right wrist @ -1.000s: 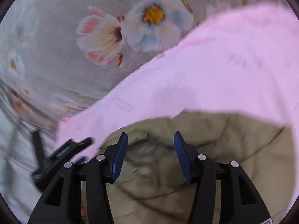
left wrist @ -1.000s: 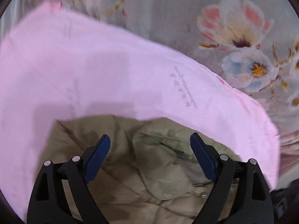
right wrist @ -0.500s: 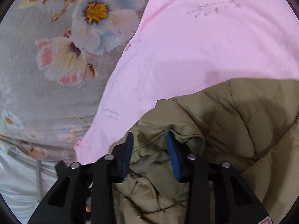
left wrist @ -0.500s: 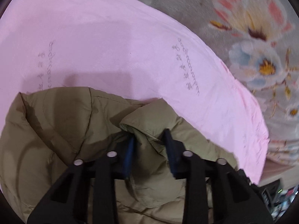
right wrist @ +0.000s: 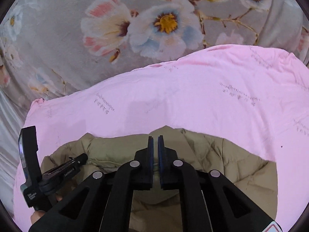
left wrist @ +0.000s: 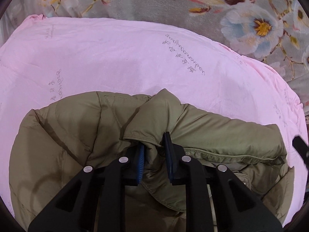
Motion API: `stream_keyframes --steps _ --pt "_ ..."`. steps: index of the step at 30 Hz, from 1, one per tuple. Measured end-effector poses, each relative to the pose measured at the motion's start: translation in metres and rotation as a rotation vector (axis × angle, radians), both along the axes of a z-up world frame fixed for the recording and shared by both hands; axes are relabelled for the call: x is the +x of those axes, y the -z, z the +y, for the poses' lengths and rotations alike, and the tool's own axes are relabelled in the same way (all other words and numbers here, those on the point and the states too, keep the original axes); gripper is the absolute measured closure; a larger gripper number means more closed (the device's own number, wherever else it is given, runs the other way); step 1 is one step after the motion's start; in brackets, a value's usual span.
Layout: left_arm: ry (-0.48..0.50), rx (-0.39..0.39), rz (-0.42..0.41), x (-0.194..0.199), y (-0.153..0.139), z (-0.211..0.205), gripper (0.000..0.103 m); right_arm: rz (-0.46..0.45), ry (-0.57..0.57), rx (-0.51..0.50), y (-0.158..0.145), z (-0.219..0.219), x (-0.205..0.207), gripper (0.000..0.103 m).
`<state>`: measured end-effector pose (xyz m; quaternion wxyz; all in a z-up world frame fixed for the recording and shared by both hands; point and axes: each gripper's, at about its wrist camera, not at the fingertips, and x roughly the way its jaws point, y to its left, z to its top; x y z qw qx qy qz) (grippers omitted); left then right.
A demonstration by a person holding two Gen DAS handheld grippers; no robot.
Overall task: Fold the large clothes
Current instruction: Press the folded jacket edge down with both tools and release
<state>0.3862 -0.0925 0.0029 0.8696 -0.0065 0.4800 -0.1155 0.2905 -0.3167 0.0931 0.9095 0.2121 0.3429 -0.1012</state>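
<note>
Grey floral bedspread [right wrist: 77, 61] underneath, pink sheet [left wrist: 115, 61] spread over it. Olive puffer jacket [left wrist: 63, 135] lies on the near part of the pink sheet. Left gripper [left wrist: 154, 147]: jaws have just been closing and now pinch a raised fold of the jacket near its collar edge, fabric bunched between the blue pads. Right gripper [right wrist: 155, 145]: jaws have just been closing to a thin slit over the jacket's far edge; cannot tell if any fabric is caught.
</note>
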Motion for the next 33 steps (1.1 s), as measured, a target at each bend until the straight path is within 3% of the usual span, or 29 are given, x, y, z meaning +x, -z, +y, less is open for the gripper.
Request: stream_keyframes --steps 4,13,23,33 --pt "0.008 0.06 -0.072 -0.009 0.003 -0.007 0.083 0.078 -0.007 -0.026 0.03 0.0 0.018 0.097" --pt "0.018 0.115 -0.136 -0.016 0.008 -0.013 0.08 0.121 -0.001 -0.015 0.07 -0.002 0.025 0.103" --pt "0.02 0.169 -0.158 -0.019 0.012 -0.021 0.08 0.149 0.004 -0.141 0.072 0.014 0.032 0.103" --pt "0.021 0.209 -0.168 -0.019 0.013 -0.025 0.08 0.161 0.001 -0.162 0.072 0.016 0.034 0.103"
